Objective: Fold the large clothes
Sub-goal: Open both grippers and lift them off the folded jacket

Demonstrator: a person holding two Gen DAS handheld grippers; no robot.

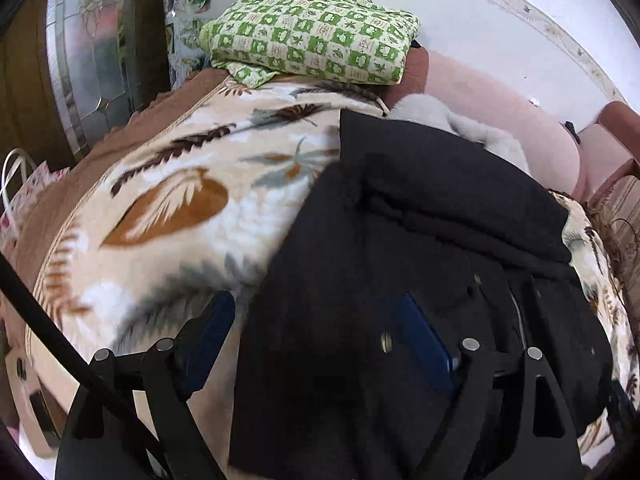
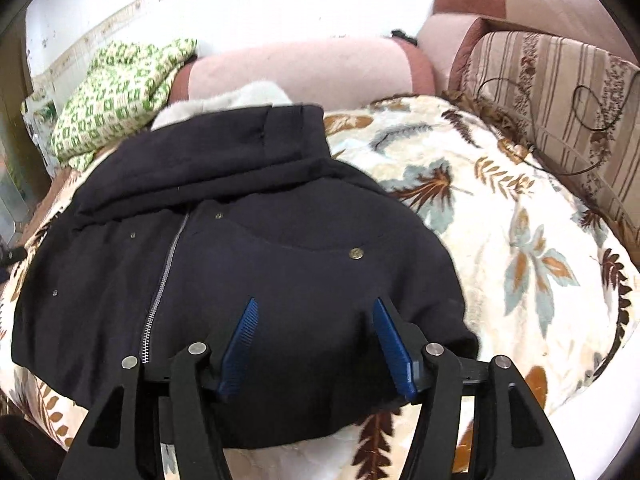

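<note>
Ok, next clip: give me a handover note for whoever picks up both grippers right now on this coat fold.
Left gripper: open, holding nothing, over the coat's edge.
Right gripper: open, holding nothing, above the coat.
Dark coat: lying zipped on the leaf-print blanket, white fur hood towards the sofa back, sides apparently already turned in.
Green checked cloth: folded, at the far end.
Left: fold the coat across its length, then flatten.

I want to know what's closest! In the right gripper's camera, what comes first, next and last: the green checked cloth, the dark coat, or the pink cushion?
From the right gripper:
1. Dark coat, right under the fingers.
2. Green checked cloth, far left, behind the coat.
3. Pink cushion, at the back by the wall; only a little farther than the cloth.
</note>
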